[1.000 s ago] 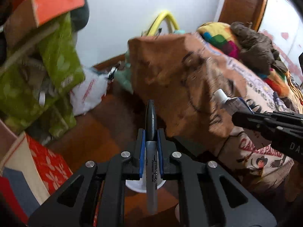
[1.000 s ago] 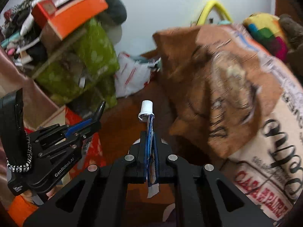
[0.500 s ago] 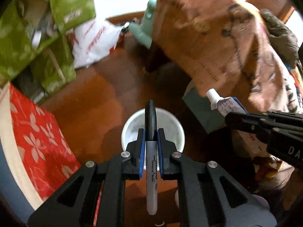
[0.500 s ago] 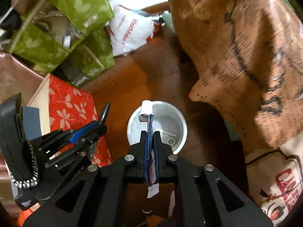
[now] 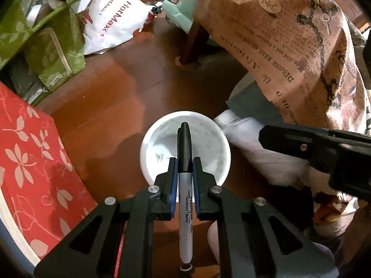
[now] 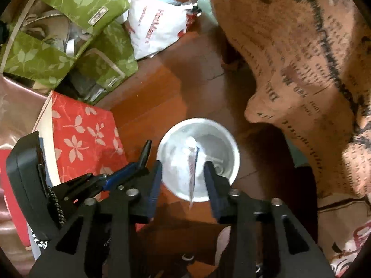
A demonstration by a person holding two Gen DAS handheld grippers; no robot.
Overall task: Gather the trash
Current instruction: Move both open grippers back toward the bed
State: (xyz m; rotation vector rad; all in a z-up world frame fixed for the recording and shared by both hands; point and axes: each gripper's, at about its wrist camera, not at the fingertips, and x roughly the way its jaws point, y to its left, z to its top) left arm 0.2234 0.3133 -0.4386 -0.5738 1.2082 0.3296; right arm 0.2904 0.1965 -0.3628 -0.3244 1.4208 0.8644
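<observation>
Down below the left wrist camera sits a white bin [image 5: 185, 153] on the brown wooden floor [image 5: 111, 97]. The left gripper [image 5: 184, 169] hangs right over the bin, and its jaws pinch a black marker [image 5: 184, 162] tight. The marker's cap points out over the bin's open mouth. To the right of the bin the right gripper [image 5: 324, 148] shows as a dark shape, with a blurry white thing under it that I cannot tell. A red flowered box [image 5: 30, 162] stands left of the bin. A brown printed cloth [image 5: 289, 46] hangs behind and right of the bin, and a white plastic bag [image 5: 113, 23] and green bags [image 5: 46, 34] lie far behind it.

Next, the right wrist camera looks down at the same bin [image 6: 198, 159]. The right gripper [image 6: 183, 176] is above it and its jaws are opening, spread apart. A squeezed white tube [image 6: 192, 159] is between them, blurry, touching neither pad, over the bin's inside. The left gripper [image 6: 139, 164] is just left of the bin with the marker [image 6: 145, 153] sticking out. The red flowered box [image 6: 78, 134] is left of the bin too.
</observation>
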